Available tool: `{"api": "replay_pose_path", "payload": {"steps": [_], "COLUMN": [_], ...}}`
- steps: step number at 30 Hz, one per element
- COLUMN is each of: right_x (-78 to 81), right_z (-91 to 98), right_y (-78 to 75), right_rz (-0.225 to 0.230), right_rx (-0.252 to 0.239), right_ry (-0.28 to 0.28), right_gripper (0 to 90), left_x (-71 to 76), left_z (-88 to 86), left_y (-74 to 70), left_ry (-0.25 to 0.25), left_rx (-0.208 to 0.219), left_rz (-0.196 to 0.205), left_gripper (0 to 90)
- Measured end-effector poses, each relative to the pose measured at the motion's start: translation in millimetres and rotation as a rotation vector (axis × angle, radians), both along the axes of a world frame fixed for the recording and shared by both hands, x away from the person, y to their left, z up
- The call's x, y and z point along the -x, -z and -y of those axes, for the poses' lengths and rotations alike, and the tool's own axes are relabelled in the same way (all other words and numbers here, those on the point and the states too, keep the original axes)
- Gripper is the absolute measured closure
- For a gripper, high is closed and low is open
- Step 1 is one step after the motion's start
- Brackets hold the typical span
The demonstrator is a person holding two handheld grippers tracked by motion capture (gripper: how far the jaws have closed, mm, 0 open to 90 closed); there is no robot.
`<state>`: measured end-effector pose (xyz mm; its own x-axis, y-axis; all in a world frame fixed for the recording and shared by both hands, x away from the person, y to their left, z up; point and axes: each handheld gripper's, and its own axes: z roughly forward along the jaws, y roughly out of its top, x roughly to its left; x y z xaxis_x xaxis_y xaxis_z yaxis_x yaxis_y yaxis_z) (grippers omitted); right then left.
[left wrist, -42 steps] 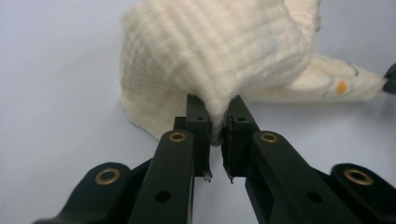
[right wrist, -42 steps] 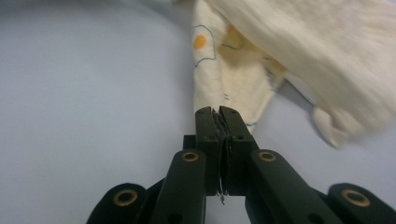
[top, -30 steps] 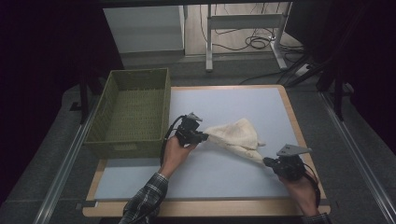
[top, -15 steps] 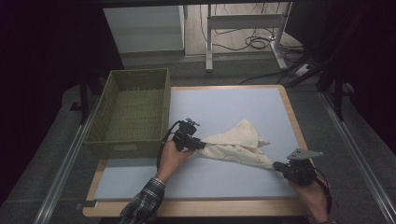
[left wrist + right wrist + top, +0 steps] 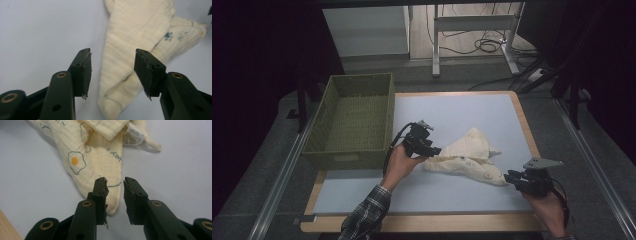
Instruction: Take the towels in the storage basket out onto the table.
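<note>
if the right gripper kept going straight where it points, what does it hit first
Most likely the cloth: the right gripper has just been opening, and the cloth's near tip lies just under and ahead of its fingers, though depth is unclear.

Non-task elements. Surface [image 5: 462,107]: pale blue mat set within a wooden border, light wood showing along the near and right edges. Basket [image 5: 354,120]: green woven, rectangular, open-topped, standing at the far left of the surface with its left part overhanging the edge. Metal rails [image 5: 287,170] run along both sides of the surface. Beyond the far edge: grey floor, a white table frame [image 5: 472,22] and loose black cables [image 5: 489,45].
</note>
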<state>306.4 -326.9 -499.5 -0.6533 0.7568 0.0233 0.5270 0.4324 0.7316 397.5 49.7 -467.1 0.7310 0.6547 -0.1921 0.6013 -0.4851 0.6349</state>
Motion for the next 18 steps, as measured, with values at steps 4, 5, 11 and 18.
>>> {"api": "replay_pose_path", "payload": {"steps": [4, 5, 11, 18], "right_x": [-0.3, -0.6, -0.6, -1.1], "right_z": [-3.1, -3.5, -6.4, -7.2], "right_y": [1.1, 1.4, 3.1, 5.0], "right_rz": [-0.003, -0.002, -0.003, -0.001], "right_rx": [-0.002, -0.002, -0.004, -0.009], "right_ry": [-0.005, -0.006, -0.015, -0.016], "right_gripper": [69.1, 68.6, 65.1, 63.0], "left_x": [-2.5, -3.4, -9.3, -16.5], "left_z": [21.2, 27.3, 62.6, 100.5], "left_y": [-6.0, -6.5, -6.5, -0.6], "left_ry": [0.051, 0.066, 0.144, 0.201], "left_rx": [-0.001, -0.001, 0.003, -0.077], "left_rz": [0.0, -0.002, -0.008, 0.018], "left_gripper": [46.8, 46.5, 46.2, 45.9]}}
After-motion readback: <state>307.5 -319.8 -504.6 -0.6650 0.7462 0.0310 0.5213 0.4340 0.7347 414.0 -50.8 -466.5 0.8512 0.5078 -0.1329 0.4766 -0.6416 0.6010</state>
